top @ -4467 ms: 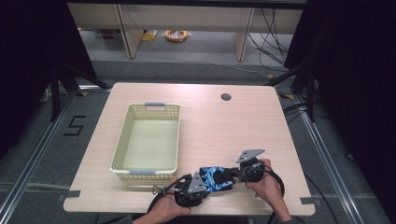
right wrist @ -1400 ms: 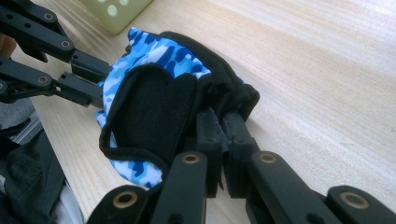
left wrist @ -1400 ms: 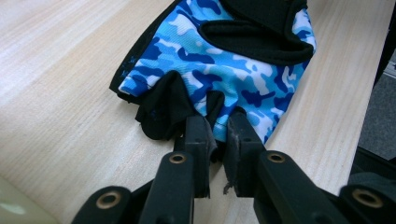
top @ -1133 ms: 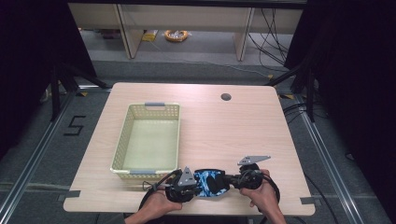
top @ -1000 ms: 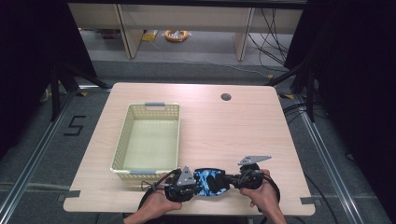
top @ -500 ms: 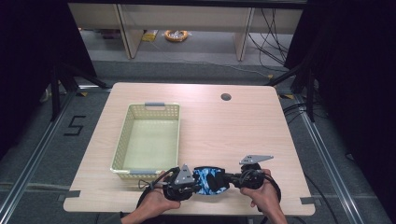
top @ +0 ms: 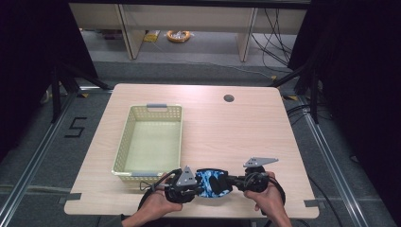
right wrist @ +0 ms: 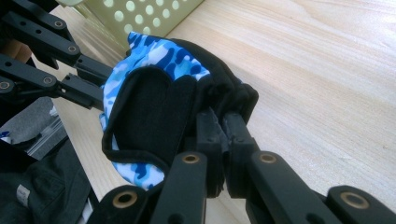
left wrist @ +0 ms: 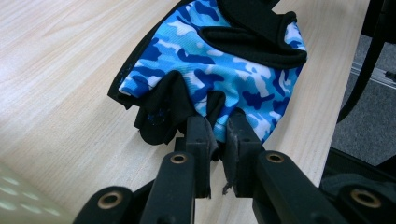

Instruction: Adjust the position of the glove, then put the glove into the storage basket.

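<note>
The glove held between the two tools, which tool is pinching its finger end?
The left tool: its jaws clamp the short finger stubs of the blue camouflage glove. The right tool grips the black cuff end.

A pale wooden table (top: 227,127) bears a yellow basket (top: 150,142) and a blue camouflage glove (top: 208,183).

1. A lab-like recording room is suggested: a bare wooden table (top: 246,127) is ringed by dark curtains.
2. Metal rails and a taped "5" (top: 75,127) are seen on the grey floor at left.
3. Loose cables (top: 279,28) are trailed at far right.
</note>
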Demonstrator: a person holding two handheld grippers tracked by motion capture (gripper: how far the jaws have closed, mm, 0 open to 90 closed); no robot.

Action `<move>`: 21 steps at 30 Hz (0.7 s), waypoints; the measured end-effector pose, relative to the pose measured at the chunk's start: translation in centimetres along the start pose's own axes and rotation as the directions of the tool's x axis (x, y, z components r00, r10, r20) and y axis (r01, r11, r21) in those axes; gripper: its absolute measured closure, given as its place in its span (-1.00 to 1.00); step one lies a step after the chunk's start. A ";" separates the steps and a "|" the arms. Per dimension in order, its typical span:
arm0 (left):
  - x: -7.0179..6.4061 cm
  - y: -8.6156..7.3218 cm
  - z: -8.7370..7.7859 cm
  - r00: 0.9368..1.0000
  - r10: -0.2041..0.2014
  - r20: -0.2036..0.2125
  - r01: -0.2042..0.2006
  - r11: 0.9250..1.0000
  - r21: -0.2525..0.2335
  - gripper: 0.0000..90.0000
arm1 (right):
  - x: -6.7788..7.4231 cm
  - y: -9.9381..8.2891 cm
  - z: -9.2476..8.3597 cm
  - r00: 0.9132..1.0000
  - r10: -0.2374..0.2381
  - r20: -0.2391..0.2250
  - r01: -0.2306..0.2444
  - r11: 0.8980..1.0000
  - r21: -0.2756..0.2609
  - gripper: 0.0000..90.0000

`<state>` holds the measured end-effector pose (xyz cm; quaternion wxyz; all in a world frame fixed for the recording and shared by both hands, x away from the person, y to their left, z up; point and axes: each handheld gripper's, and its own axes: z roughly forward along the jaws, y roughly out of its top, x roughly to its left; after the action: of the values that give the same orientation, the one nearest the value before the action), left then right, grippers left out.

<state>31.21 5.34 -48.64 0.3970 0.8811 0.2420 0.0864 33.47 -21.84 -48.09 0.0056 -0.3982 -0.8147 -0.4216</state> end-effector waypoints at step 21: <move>-0.2 0.8 -2.1 1.000 0.011 -0.011 -0.011 0.999 -0.040 0.79 | 1.7 1.0 -1.2 1.000 -0.019 0.002 0.019 1.000 -0.025 0.94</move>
<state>30.58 6.19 -46.64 0.4127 0.8738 0.2375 0.0982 32.59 -21.27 -46.05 -0.0040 -0.3909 -0.8131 -0.4314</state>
